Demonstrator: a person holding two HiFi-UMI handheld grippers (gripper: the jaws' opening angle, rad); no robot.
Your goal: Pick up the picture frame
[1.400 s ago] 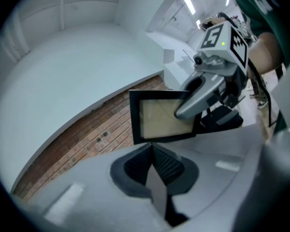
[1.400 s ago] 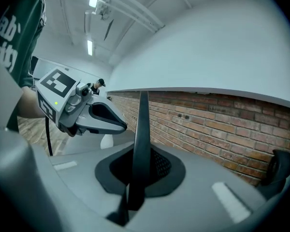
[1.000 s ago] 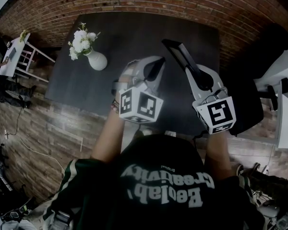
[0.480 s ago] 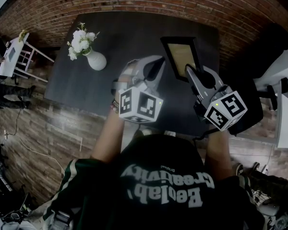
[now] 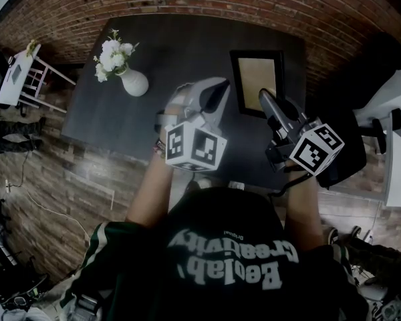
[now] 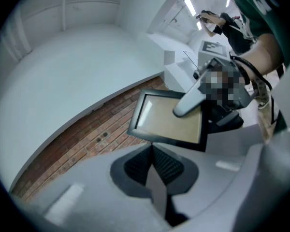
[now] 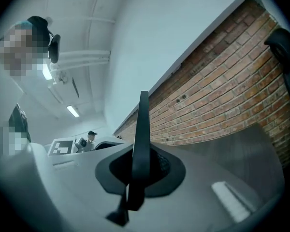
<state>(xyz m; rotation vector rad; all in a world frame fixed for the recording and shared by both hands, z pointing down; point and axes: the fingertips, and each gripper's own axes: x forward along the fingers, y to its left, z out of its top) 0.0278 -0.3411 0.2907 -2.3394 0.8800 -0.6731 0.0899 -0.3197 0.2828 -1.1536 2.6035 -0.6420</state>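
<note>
The picture frame [image 5: 257, 80], black with a tan insert, hangs above the dark table [image 5: 174, 52] with its face turned up toward the head view. My right gripper [image 5: 267, 99] is shut on its near edge. In the right gripper view the frame [image 7: 142, 129] shows edge-on as a thin black bar pinched between the jaws. My left gripper [image 5: 219, 91] hovers to the frame's left, shut with nothing in it. In the left gripper view the frame [image 6: 166, 120] floats just beyond the shut jaws [image 6: 152, 151], with a right gripper finger [image 6: 188, 103] lying across it.
A white vase of white flowers [image 5: 130, 80] stands on the table's left part. A brick wall [image 5: 207, 2] runs behind the table. A black chair [image 5: 364, 72] sits to the right, and a white table [image 5: 17, 75] is at the far left.
The right gripper rolled, which turned the frame from edge-on to face-up in the head view. The left gripper stayed where it was.
</note>
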